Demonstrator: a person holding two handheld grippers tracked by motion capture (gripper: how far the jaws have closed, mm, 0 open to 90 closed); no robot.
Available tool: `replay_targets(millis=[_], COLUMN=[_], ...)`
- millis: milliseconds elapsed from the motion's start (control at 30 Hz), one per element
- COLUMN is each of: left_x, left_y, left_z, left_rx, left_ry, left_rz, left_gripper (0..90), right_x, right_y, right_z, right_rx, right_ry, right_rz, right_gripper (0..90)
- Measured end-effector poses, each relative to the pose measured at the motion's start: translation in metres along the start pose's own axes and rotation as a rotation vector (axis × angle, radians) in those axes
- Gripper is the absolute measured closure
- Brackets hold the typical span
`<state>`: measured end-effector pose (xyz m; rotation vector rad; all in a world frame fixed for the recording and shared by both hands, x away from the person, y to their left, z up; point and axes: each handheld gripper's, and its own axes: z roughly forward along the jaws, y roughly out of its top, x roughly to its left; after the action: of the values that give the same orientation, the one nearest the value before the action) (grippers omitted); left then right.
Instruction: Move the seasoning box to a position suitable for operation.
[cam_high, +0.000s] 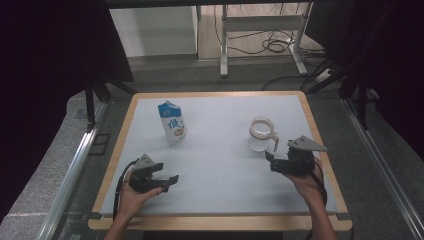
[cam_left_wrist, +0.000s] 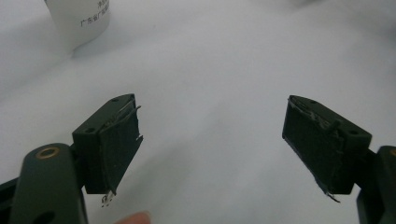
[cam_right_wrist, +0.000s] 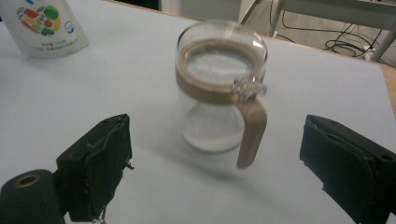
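A blue and white milk carton (cam_high: 171, 121) stands upright on the white table top (cam_high: 220, 165), left of centre. A clear glass jug (cam_high: 261, 133) with a tan collar and handle stands to the right. My left gripper (cam_high: 169, 183) rests low near the front left, open, nothing between its jaws; the carton's base (cam_left_wrist: 79, 21) shows far ahead of it. My right gripper (cam_high: 270, 161) is open just in front of the jug. In the right gripper view the jug (cam_right_wrist: 219, 88) stands between and beyond the jaws, its handle (cam_right_wrist: 251, 130) towards me, a little white liquid at its bottom.
The table has a wooden rim (cam_high: 220, 221). Beyond its far edge stand a desk frame (cam_high: 260, 35) and floor cables (cam_high: 272, 45). Dark curtains hang at both sides. The carton (cam_right_wrist: 44, 23) shows at the upper left of the right gripper view.
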<state>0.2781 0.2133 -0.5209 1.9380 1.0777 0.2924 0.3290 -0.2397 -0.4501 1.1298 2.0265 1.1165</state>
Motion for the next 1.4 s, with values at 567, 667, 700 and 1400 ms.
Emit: replay_targets(millis=[567, 667, 700, 1400], left_x=[-0.001, -0.002, -0.002, 0.002], left_y=[-0.002, -0.002, -0.002, -0.001], left_z=[0.002, 0.003, 0.003, -0.005], left_rx=[0.013, 0.016, 0.017, -0.01], left_ry=[-0.027, -0.03, -0.029, -0.033], left_rz=[-0.006, -0.003, -0.005, -0.015], left_gripper=[18.2, 18.1, 18.1, 18.1], right_x=[-0.02, -0.018, -0.018, -0.027], right_y=[0.057, 0.056, 0.055, 0.049], right_z=[0.088, 0.103, 0.109, 0.116], right_rx=[0.123, 0.15, 0.164, 0.209], right_ry=[0.048, 0.058, 0.066, 0.1], right_rz=[-0.011, -0.018, -0.016, 0.004], right_gripper=[4.0, 4.0, 4.0, 11.6])
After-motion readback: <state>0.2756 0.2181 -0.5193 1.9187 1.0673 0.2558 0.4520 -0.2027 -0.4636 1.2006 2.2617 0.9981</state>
